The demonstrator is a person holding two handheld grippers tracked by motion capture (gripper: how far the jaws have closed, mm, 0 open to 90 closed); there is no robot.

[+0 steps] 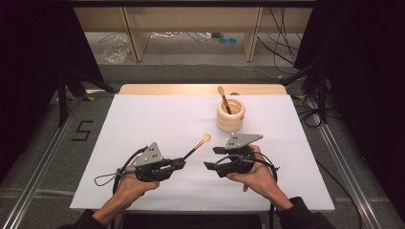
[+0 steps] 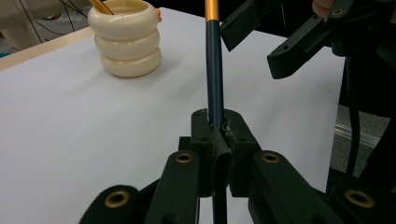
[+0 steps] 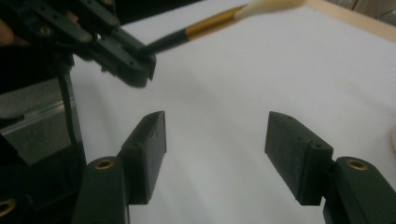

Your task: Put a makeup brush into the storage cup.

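High view: the left gripper (image 1: 180, 163) lay low over the near half of the white surface (image 1: 143, 119), its fingers clamped on the dark handle of a brush (image 1: 197, 147) whose pale head pointed up and away toward the far right. The right gripper (image 1: 213, 158) was held just beside it, fingers parted with nothing between them, aimed toward the left gripper. A cream ribbed holder (image 1: 230, 116) stood upright on the far right part of the surface, well apart from both grippers, with a second brush (image 1: 223, 98) leaning inside it. Left gripper view: the fingers (image 2: 201, 135) were closed tight on the brush (image 2: 214, 70) at the dark lower handle; a gold band sat higher on the handle. The holder (image 2: 125, 39) stood beyond at upper left, and the right gripper's open fingers (image 2: 294, 49) hung near the brush at upper right, not touching it. Right gripper view: the right gripper (image 3: 217, 149) stood open over bare surface (image 3: 261, 70), holding nothing. The left gripper (image 3: 135, 63) at upper left gripped the brush (image 3: 205, 25), whose head pointed to the upper right.
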